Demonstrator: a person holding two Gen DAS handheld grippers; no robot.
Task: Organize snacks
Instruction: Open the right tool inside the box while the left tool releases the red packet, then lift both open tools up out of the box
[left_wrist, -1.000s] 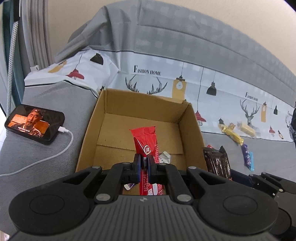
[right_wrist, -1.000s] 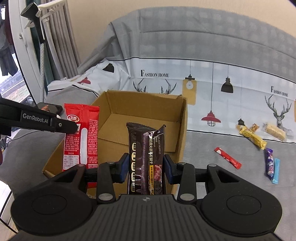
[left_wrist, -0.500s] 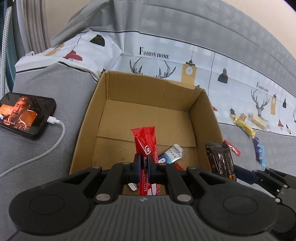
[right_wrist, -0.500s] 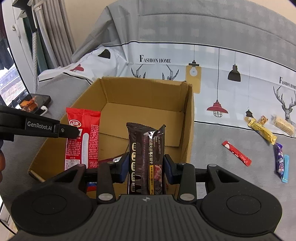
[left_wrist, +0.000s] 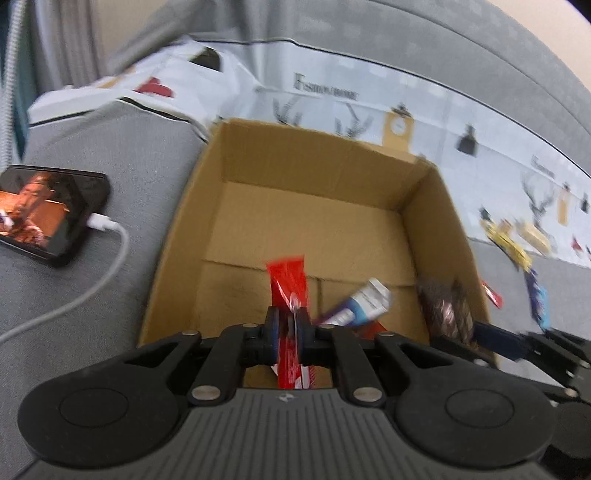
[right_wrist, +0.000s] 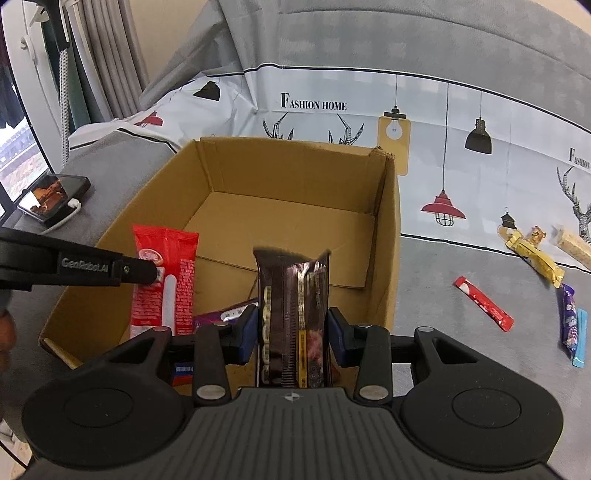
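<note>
Hovering over the cardboard box (right_wrist: 384, 236), the left gripper (left_wrist: 287, 325) clenches a red snack packet (left_wrist: 290, 284) and the right gripper (right_wrist: 291, 332) a dark bar (right_wrist: 293, 306) — neither dropped yet; several loose snacks (right_wrist: 482, 302) lie right of it, still to collect.

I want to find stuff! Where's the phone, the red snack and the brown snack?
phone (left_wrist: 48, 216): left wrist view, on its lit screen.
red snack (right_wrist: 164, 280): right wrist view, middle of the wrapper.
brown snack (right_wrist: 293, 314): right wrist view, middle of the wrapper.
</note>
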